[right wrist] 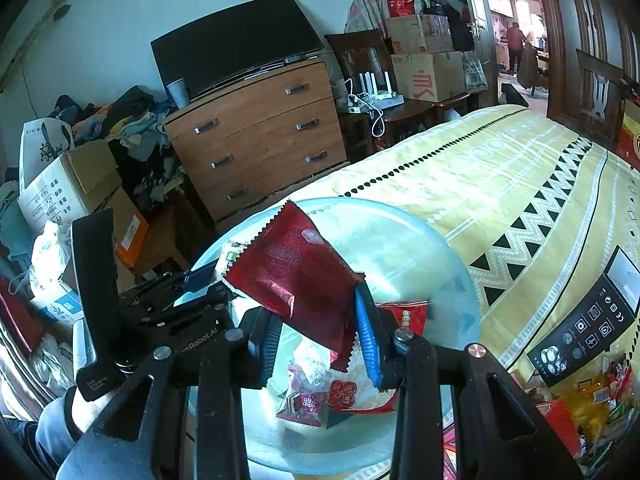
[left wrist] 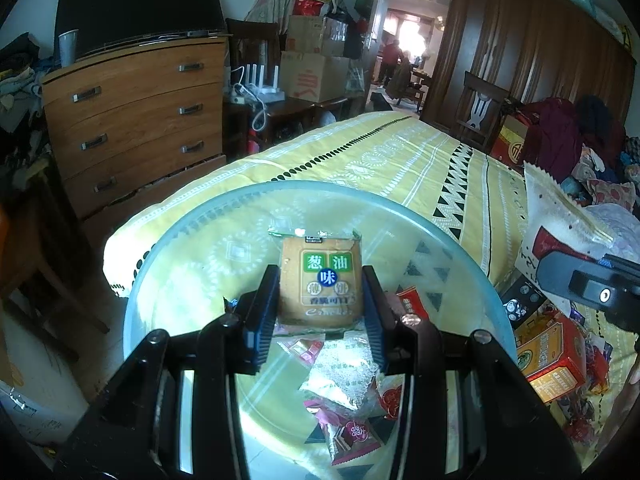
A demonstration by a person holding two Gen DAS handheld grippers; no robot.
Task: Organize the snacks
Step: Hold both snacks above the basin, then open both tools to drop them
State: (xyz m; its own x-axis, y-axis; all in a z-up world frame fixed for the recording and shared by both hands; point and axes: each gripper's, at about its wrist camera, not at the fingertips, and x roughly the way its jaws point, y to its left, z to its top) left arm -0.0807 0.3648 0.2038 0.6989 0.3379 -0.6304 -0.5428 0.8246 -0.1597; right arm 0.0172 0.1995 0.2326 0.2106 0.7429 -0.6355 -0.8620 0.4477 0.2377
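A clear glass bowl (left wrist: pixel 168 248) sits on the yellow patterned bed, also in the right wrist view (right wrist: pixel 452 264). My left gripper (left wrist: pixel 322 292) is shut on a cracker packet (left wrist: pixel 322 280) with green and blue labels, held above the bowl. My right gripper (right wrist: pixel 316 322) is shut on a dark red snack packet (right wrist: pixel 292 272) held tilted over the bowl. Several small wrapped sweets (right wrist: pixel 306 400) and a red packet (right wrist: pixel 360 392) lie in the bowl. The left gripper's body (right wrist: pixel 176 312) shows at the left of the right wrist view.
A pile of loose snacks and an orange-red box (left wrist: pixel 552 356) lie on the bed to the right of the bowl. A black box (right wrist: pixel 588 320) lies on the bedspread. A wooden dresser (left wrist: pixel 132 120) with a TV stands beyond the bed's edge.
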